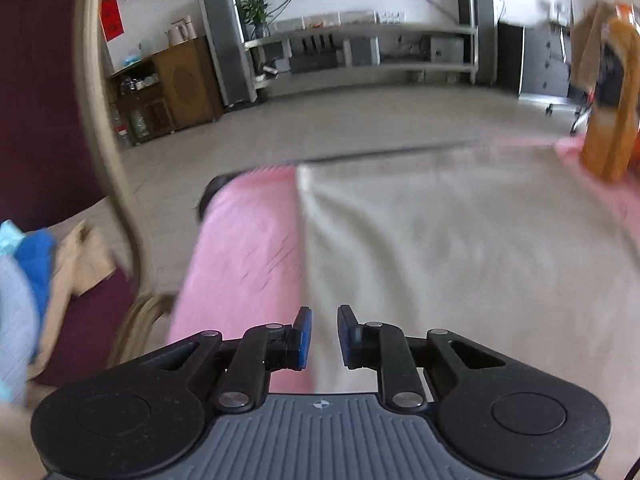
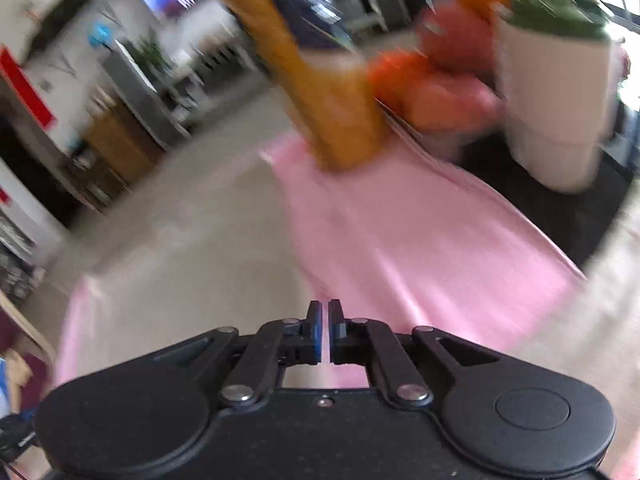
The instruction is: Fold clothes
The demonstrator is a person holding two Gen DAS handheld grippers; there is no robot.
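Left wrist view shows the left gripper (image 1: 323, 336) at the bottom centre with its blue-padded jaws spread a little apart and nothing between them, hanging right over the seam where a pale grey garment (image 1: 460, 248) meets the pink cloth (image 1: 240, 252) under it. The garment lies flat, filling the centre and right of that frame, and its left edge runs almost straight up the picture away from the jaws, so its near left side sits directly ahead of this gripper. In the right wrist view the right gripper (image 2: 325, 332) has its jaws nearly pressed together, only a thin slit of light between them and no cloth visibly caught; whether anything thin is pinched I cannot tell through the blur. There the garment (image 2: 192, 264) spreads to the centre left and the pink cloth (image 2: 420, 248) to the centre right, the border between them slanting up from just ahead of the jaws. My judgement is that each gripper is poised near one side edge, ready to take hold for a fold. The pink cloth covers a dark table (image 2: 560, 208), which also carries a white pot (image 2: 560, 92) and an orange box (image 2: 320, 80) in the upper part of the frame. Beyond lie a pale floor (image 1: 340, 120), a low TV shelf (image 1: 360, 48) along the top, a wooden cabinet (image 1: 176, 84) upper left and a pile of clothes (image 1: 36, 280) at the left edge.
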